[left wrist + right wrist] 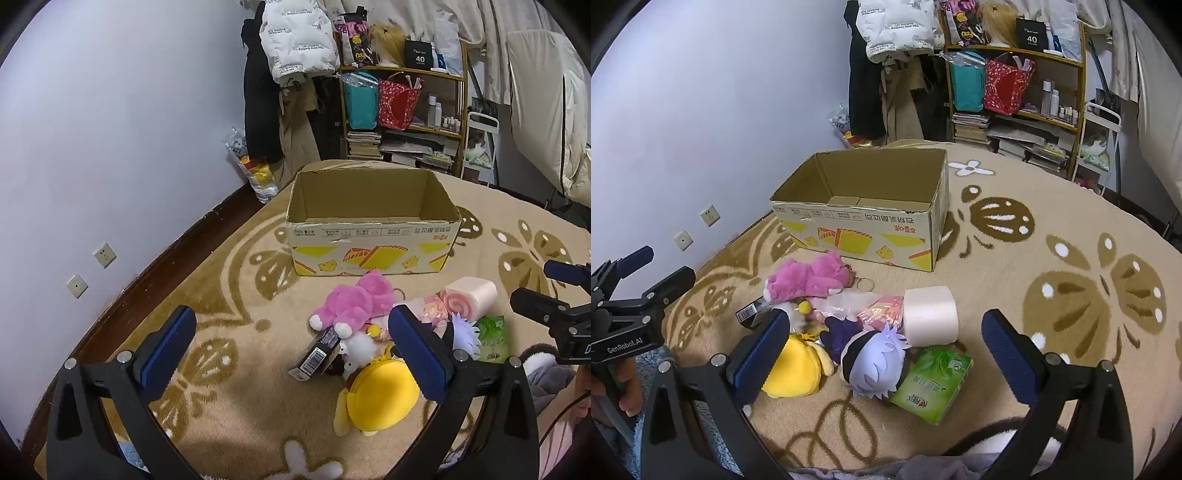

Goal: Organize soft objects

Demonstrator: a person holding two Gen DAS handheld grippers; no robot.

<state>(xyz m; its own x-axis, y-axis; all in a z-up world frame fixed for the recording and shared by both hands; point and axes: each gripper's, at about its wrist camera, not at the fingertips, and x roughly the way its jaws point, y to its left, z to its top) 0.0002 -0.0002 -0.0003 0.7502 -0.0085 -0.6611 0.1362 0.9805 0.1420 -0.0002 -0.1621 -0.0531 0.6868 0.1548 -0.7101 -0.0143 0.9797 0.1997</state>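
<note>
Risk: toys are piled tight with a black carton [318, 356] and tissue pack [932, 384] mixed in, so a grab could drag hard items into the empty box [864, 218]. Left gripper [295, 354] and right gripper [886, 350] both spread wide, holding nothing, hovering over the pile just before the box.

The right gripper [886, 343] hangs wide apart above the carpet [1052, 229], gripping nothing. Between its jaws lie a white-haired plush doll [875, 363], a green tissue pack [932, 384] and a pink toilet roll [931, 315]. A yellow plush [796, 373] lies by the left jaw. Beyond are a pink plush bear [809, 277] and an open cardboard box [864, 229]. The left gripper [646, 269] sits at far left.
</note>
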